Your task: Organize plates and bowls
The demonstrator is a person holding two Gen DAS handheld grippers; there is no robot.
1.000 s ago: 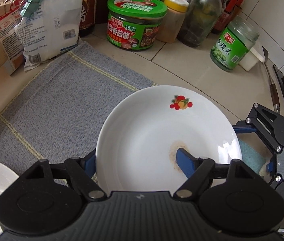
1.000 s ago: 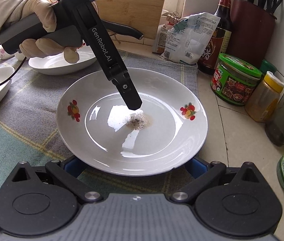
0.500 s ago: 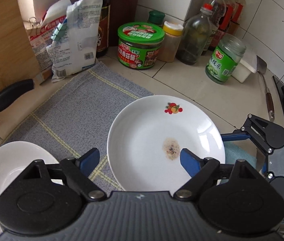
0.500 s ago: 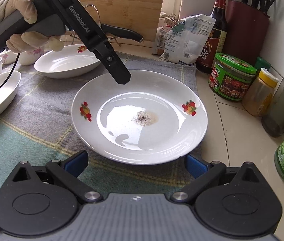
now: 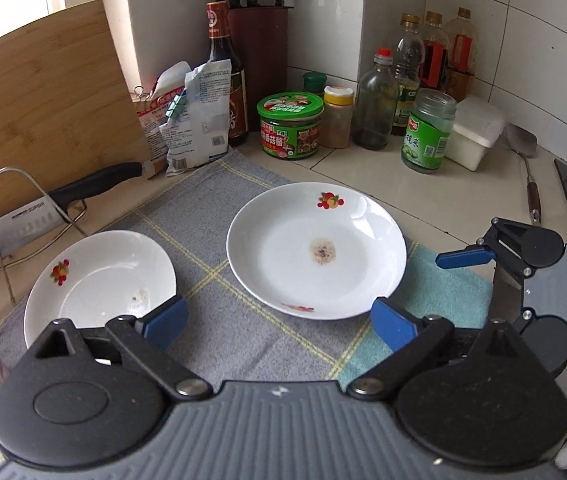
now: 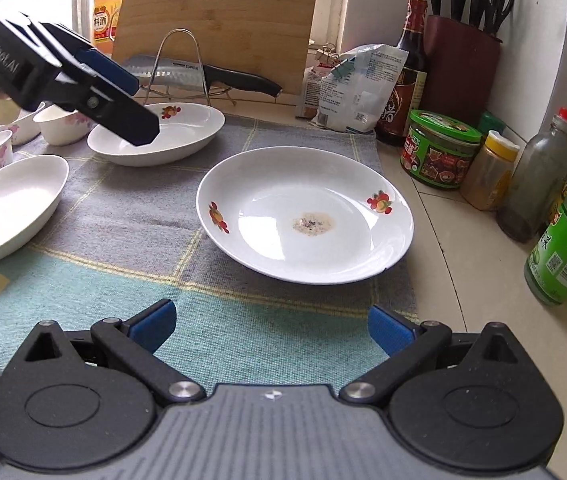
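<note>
Released, left gripper (image 5: 279, 318) fingers just opened off one plate (image 5: 317, 250); right gripper (image 6: 269, 326) fingers spread.

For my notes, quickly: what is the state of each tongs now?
Left tongs: open, just been opening, holding nothing.
Right tongs: open, holding nothing.

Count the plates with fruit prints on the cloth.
3: one with a stain at the cloth's right, one at the back near the knife rack, one at the left edge. More may lie off-frame left.

Home kitchen, tiled counter (image 5: 383, 184), knife block (image 6: 459, 64), condiment bottles (image 5: 375, 104)
</note>
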